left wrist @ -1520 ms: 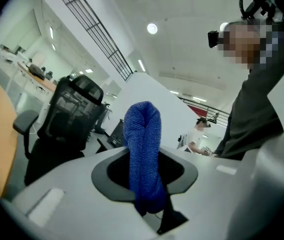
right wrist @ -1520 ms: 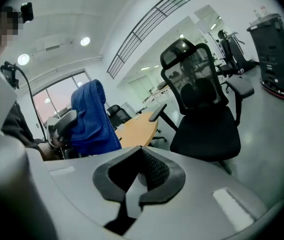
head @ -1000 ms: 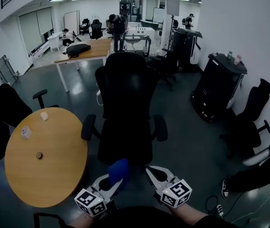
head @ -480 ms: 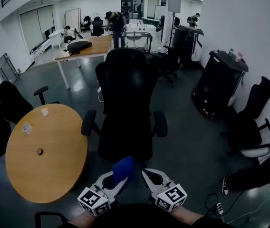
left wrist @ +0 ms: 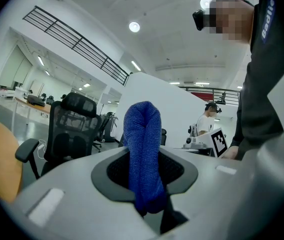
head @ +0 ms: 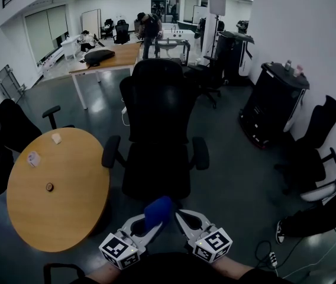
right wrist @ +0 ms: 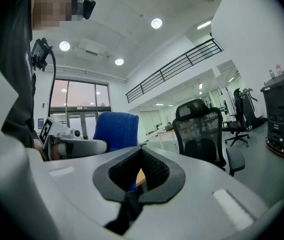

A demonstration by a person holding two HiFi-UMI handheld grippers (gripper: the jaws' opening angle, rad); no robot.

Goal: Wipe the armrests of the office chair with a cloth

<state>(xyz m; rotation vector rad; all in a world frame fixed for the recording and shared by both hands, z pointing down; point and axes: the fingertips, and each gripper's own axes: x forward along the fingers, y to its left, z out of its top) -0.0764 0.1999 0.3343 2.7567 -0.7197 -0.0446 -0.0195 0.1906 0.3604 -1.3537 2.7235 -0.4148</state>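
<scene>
A black office chair (head: 156,141) stands in front of me, facing me, with its left armrest (head: 110,152) and right armrest (head: 200,154) sticking out at either side. At the bottom of the head view my left gripper (head: 154,223) is shut on a folded blue cloth (head: 158,210). The cloth (left wrist: 144,154) stands up between the jaws in the left gripper view. Beside it, my right gripper (head: 181,216) is shut and holds nothing; its pads meet in the right gripper view (right wrist: 141,156). Both grippers are short of the chair seat and apart from it.
A round wooden table (head: 55,194) with a few small items stands close at the left. A black cabinet (head: 271,111) and more black chairs (head: 310,152) line the right wall. A long desk (head: 106,61) and a person (head: 149,28) are far behind.
The left gripper and the blue cloth have drifted a little to the right. The right gripper shifted slightly toward it. The chair has not moved.
</scene>
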